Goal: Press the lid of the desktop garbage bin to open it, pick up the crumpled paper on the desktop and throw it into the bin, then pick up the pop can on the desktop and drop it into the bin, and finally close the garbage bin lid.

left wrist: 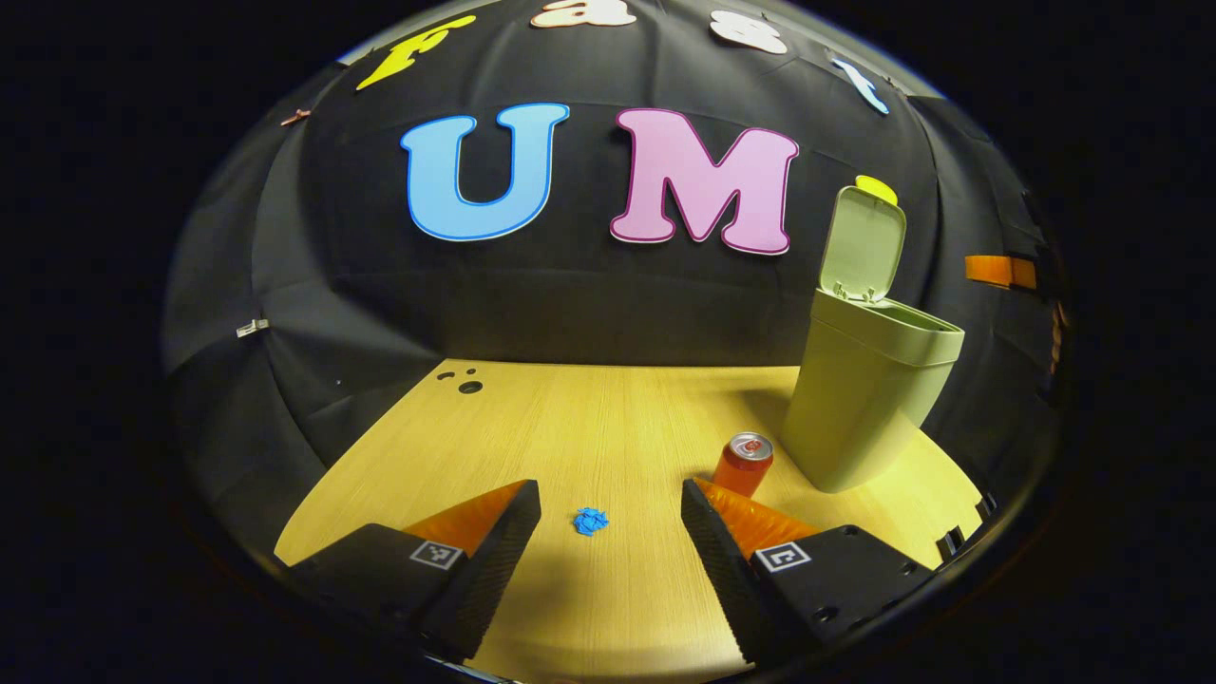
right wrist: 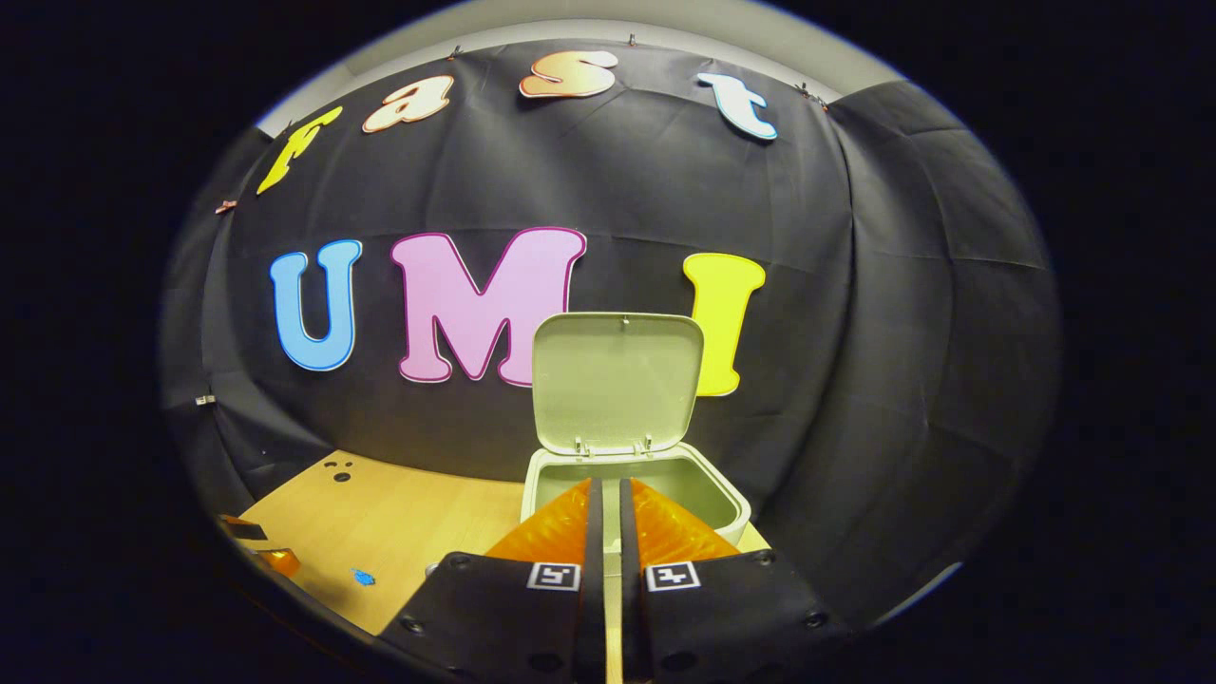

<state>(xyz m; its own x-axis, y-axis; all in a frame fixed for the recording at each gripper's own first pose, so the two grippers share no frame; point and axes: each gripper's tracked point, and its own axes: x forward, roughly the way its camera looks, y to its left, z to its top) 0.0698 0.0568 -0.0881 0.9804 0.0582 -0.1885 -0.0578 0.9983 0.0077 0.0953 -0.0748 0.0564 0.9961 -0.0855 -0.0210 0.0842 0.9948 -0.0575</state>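
Left gripper view: desktop (left wrist: 608,418) runs back to the booth wall. Garbage bin (left wrist: 869,399) stands at right rear of the desktop, its lid (left wrist: 863,245) hinged up at the back edge, upright above the rim. Pop can (left wrist: 745,463) stands upright just left of and in front of the bin base, near but apart from it. Crumpled paper (left wrist: 590,521) lies on the desktop left of the can and nearer the camera. 3 small holes (left wrist: 463,380) sit at the left rear corner.

Right gripper view: bin sits straight ahead, opening (right wrist: 665,480) facing up, lid standing behind it; paper (right wrist: 362,577) lies far left on the desktop.
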